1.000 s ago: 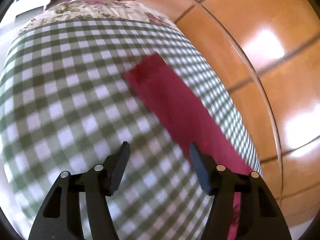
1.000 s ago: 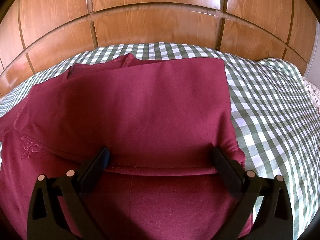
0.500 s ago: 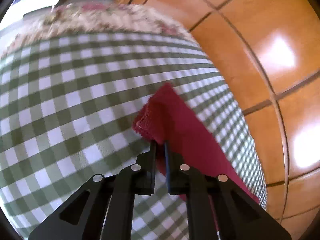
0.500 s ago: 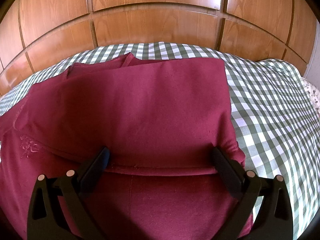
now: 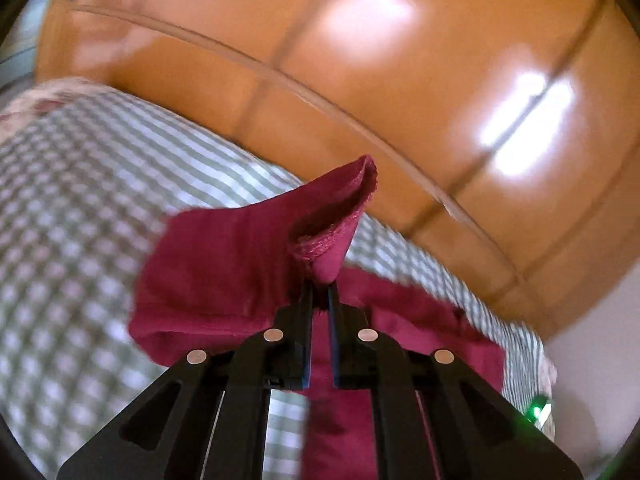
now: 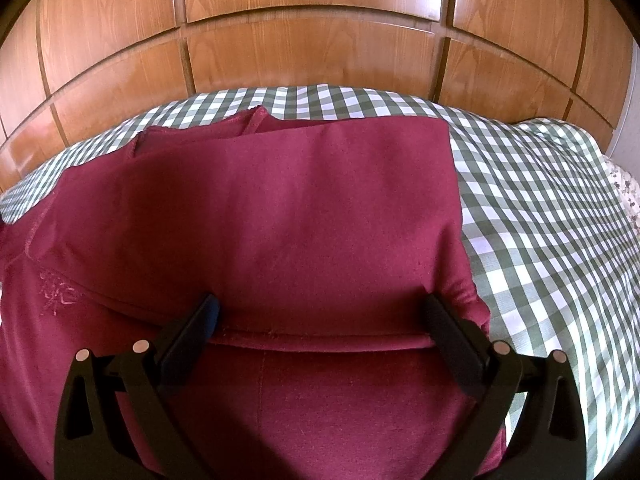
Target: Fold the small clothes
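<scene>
A dark red garment (image 6: 280,216) lies on the green-and-white checked bedspread (image 6: 540,200), with one part folded over the rest. My right gripper (image 6: 320,312) stands open over its near folded edge, one finger at each end of the fold, pressing nothing. In the left wrist view my left gripper (image 5: 320,292) is shut on a hemmed corner of the red garment (image 5: 332,216). That corner is lifted off the bed, and the cloth trails down to the left and below.
A glossy wooden panelled headboard (image 6: 312,36) rises right behind the bed. A floral cloth (image 6: 626,188) shows at the bed's right edge. A small green light (image 5: 538,404) glows at the lower right of the left wrist view.
My left gripper went from open above the bedspread to shut on the garment's corner, then lifted it and swung toward the headboard. The right gripper stayed put.
</scene>
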Tool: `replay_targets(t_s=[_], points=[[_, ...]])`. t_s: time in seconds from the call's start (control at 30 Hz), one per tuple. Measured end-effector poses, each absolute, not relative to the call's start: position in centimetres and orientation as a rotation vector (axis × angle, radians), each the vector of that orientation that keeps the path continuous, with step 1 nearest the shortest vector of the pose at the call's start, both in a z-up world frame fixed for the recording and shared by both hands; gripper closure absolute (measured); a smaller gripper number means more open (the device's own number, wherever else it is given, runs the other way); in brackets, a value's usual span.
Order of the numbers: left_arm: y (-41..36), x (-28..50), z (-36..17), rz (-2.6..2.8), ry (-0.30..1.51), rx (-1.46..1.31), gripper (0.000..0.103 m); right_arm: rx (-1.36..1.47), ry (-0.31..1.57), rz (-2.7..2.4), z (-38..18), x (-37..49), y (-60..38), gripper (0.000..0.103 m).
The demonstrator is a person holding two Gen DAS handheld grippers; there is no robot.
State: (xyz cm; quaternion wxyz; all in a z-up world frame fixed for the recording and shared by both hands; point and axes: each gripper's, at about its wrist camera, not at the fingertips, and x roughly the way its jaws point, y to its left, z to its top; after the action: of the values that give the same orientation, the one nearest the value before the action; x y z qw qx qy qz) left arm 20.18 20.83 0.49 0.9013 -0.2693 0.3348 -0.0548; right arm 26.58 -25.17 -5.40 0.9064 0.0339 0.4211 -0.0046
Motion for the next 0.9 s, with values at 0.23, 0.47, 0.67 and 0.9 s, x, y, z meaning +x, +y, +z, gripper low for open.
replay_targets(t_s=[0.23, 0.47, 0.67, 0.9], points=[[11.8, 22.3, -2.6, -0.205, 0.817, -0.418, 0.085, 0.078, 0.868, -0.005, -5.3, 26.6, -25.2, 0.002], [8.6, 18.0, -4.7, -0.211, 0.772, -0.316, 0.043, 0.081, 0.868, -0.005, -5.3, 26.6, -25.1, 0.002], [8.5, 16.2, -8.7, -0.219, 0.833, -0.294, 0.043, 0.089, 0.905, 0.026, -3.5, 27.2, -24.5, 0.01], [10.9, 16.8, -10.3, -0.272, 0.819, -0.46, 0.043, 0.288, 0.956, 0.577, 1.8, 28.8, -16.2, 0.032]])
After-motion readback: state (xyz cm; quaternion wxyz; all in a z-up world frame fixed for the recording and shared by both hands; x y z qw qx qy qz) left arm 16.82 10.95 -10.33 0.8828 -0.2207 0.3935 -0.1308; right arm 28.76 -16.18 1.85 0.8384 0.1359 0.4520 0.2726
